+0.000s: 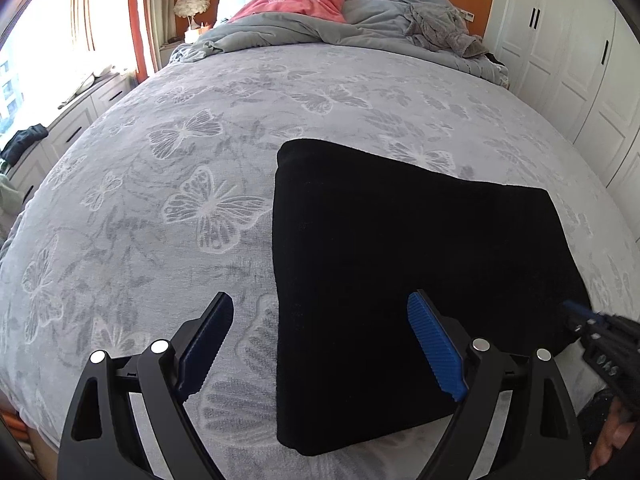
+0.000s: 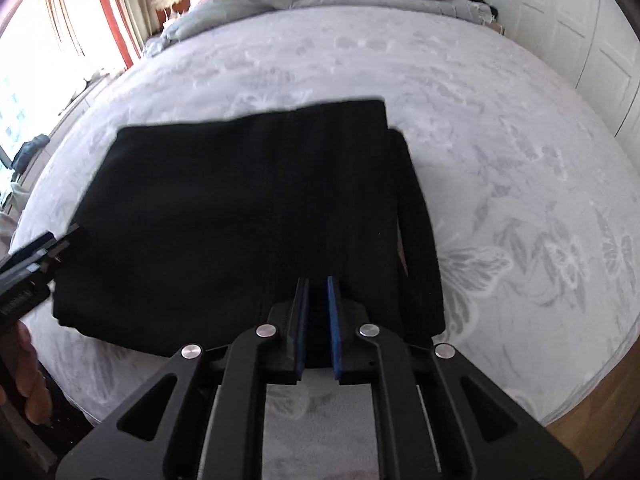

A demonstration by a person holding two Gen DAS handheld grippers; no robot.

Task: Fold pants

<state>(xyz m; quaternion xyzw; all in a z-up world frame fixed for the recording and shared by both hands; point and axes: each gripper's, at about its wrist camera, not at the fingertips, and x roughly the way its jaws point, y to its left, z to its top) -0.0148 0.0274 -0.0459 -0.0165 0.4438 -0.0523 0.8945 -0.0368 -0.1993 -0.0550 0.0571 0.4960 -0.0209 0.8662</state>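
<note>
Both claws are seen over the black pants on the bedspread: the left gripper gapes empty at six o'clock, while the right gripper is pinched nearly closed, apparently on the near hem. Layers should be kept aligned.

Both grippers: black skeletal frames, 4 silver round rivets each, blue ribbed pads on the fingers.
</note>
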